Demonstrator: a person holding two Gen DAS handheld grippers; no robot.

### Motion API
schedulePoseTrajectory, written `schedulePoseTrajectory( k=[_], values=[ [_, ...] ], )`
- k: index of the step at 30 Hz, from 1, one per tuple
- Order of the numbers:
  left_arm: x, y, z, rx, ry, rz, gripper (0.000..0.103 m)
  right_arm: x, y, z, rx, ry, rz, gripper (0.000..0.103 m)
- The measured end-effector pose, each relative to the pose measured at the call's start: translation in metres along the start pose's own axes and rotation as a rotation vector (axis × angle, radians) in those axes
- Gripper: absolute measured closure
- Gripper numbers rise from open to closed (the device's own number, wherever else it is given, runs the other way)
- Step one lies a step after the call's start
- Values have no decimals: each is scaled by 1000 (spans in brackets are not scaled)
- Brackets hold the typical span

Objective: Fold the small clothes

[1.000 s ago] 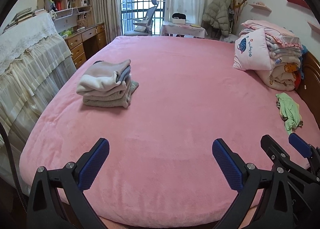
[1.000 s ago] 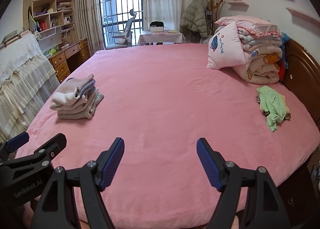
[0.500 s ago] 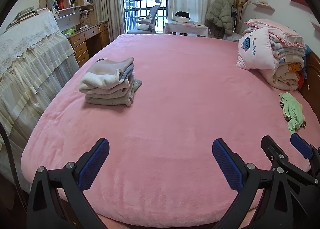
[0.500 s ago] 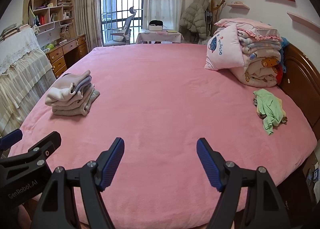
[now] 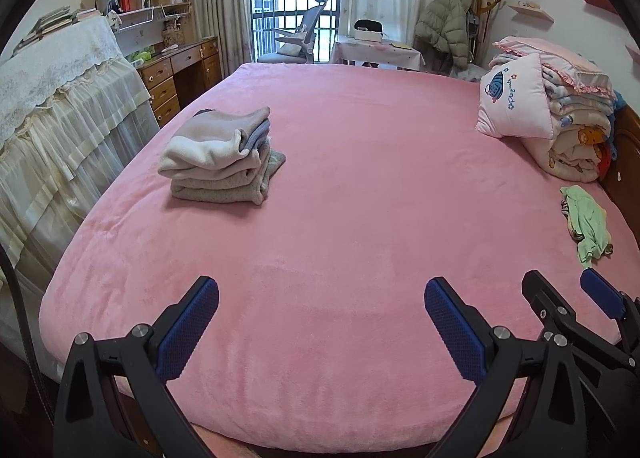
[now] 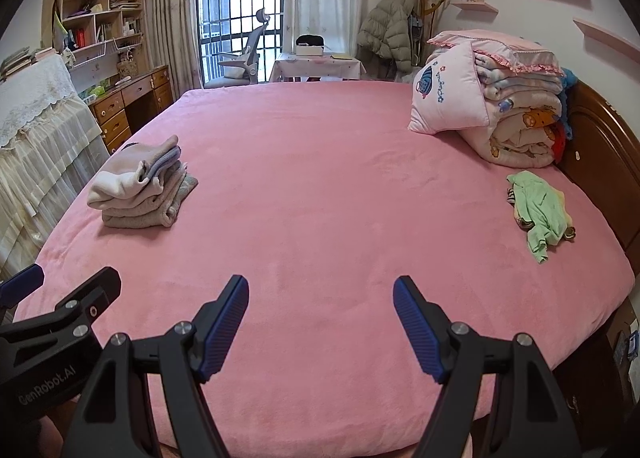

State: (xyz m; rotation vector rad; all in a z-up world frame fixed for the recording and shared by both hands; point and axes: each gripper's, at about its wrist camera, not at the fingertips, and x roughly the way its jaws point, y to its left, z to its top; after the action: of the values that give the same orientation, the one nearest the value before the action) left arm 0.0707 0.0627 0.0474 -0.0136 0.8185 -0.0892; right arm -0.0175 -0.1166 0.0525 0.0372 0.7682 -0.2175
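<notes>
- Lying crumpled on the pink bed [image 6: 320,186]: green garment [image 6: 538,210], unfolded, near the right edge just in front of the headboard [image 6: 600,146].
- Something striped or patterned peeks out under its left side; can't tell what.
- Folded stack [image 6: 140,186] of beige/grey clothes sits on the left part of the bed, well apart from the garment.
- Bedding pile [image 6: 516,114] with a pink pillow [image 6: 448,98] leaning on it stands just behind the garment, against the headboard.
- Right gripper [image 6: 320,322]: jaws spread wide, nothing between them, over the near edge of the bed, well short of the garment.
- Left gripper [image 5: 320,322]: jaws spread wide, empty, beside the right one over the same edge.
- Each gripper shows at the edge of the other's view.
- Beyond the bed: desk [image 6: 132,106], chair [image 6: 244,58] by the barred window, small table [image 6: 316,62].
</notes>
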Motion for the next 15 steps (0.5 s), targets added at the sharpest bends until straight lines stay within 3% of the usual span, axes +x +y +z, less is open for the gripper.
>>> schedulePoseTrajectory(
  k=[15],
  values=[
    [3, 0, -2, -6, 15, -5, 1, 1, 0, -1, -5, 4, -7, 28]
  ],
)
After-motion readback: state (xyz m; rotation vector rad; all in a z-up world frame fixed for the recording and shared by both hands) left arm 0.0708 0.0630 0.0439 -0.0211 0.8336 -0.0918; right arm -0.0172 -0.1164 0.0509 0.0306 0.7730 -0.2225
